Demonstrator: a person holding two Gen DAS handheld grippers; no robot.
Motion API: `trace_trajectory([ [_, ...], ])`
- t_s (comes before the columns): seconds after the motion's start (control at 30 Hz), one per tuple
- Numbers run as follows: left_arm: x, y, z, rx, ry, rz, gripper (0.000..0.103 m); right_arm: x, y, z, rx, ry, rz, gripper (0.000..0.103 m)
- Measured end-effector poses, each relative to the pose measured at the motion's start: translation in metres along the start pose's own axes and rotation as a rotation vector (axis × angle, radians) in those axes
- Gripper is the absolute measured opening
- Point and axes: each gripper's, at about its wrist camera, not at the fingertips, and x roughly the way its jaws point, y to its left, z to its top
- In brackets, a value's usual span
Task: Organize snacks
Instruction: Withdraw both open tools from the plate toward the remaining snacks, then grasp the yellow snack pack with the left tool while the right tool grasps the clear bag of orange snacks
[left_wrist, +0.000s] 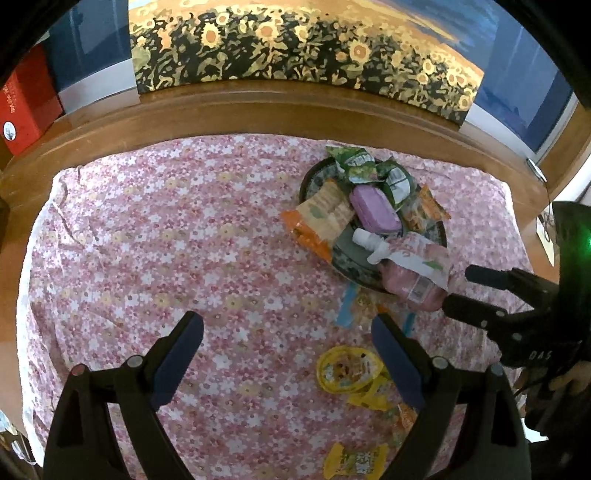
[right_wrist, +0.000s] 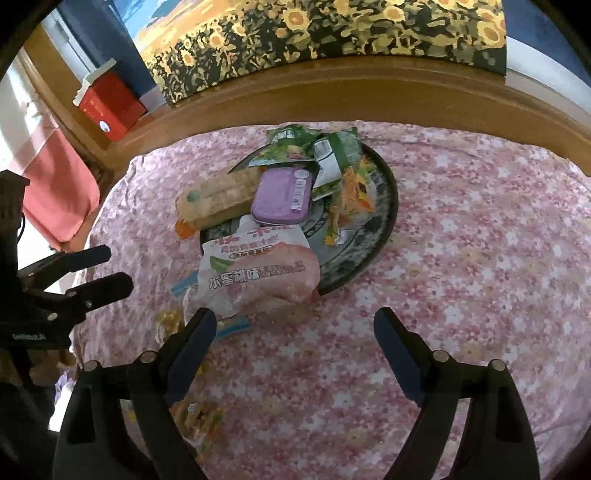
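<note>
A dark round plate on the pink floral cloth holds several snacks: green packets, a purple tin, an orange-ended cracker pack and an orange packet. A pink peach pouch lies over the plate's near rim. My left gripper is open and empty above the cloth. My right gripper is open, close in front of the pouch. Yellow snacks and a blue-edged packet lie loose on the cloth.
A wooden ledge runs behind the cloth, with a sunflower painting leaning on it and a red box at its left. The cloth reaches the table's edges.
</note>
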Motion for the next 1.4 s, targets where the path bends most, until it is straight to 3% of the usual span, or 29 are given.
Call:
trace_trajectory([
  [0.43,-0.002,-0.006,-0.022,0.018,0.029,-0.009,0.095,-0.008,0.011,-0.027,-0.007,0.018,0.023,0.089],
  [0.9,-0.014,-0.022,-0.094,0.021,0.110,-0.068,0.095,-0.009,0.041,-0.075,-0.041,0.065,0.063,0.089],
  [1.0,-0.011,-0.028,-0.105,0.037,0.126,-0.073,0.094,-0.012,0.047,-0.082,-0.043,0.065,0.109,0.082],
  [1.1,-0.009,-0.030,-0.107,0.046,0.125,-0.071,0.093,-0.012,0.055,-0.086,-0.066,0.072,0.103,0.078],
  [1.2,-0.009,-0.030,-0.106,0.049,0.113,-0.083,0.086,-0.011,0.056,-0.084,-0.063,0.063,0.110,0.078],
  [1.3,-0.008,-0.029,-0.105,0.053,0.114,-0.094,0.048,-0.003,0.063,-0.080,-0.070,0.066,0.111,0.078],
  [1.33,-0.006,-0.028,-0.106,0.051,0.125,-0.094,0.039,0.002,0.066,-0.080,-0.079,0.076,0.116,0.075],
  [1.4,-0.009,-0.026,-0.107,0.045,0.113,-0.099,0.034,0.008,0.071,-0.080,-0.095,0.094,0.109,0.051],
])
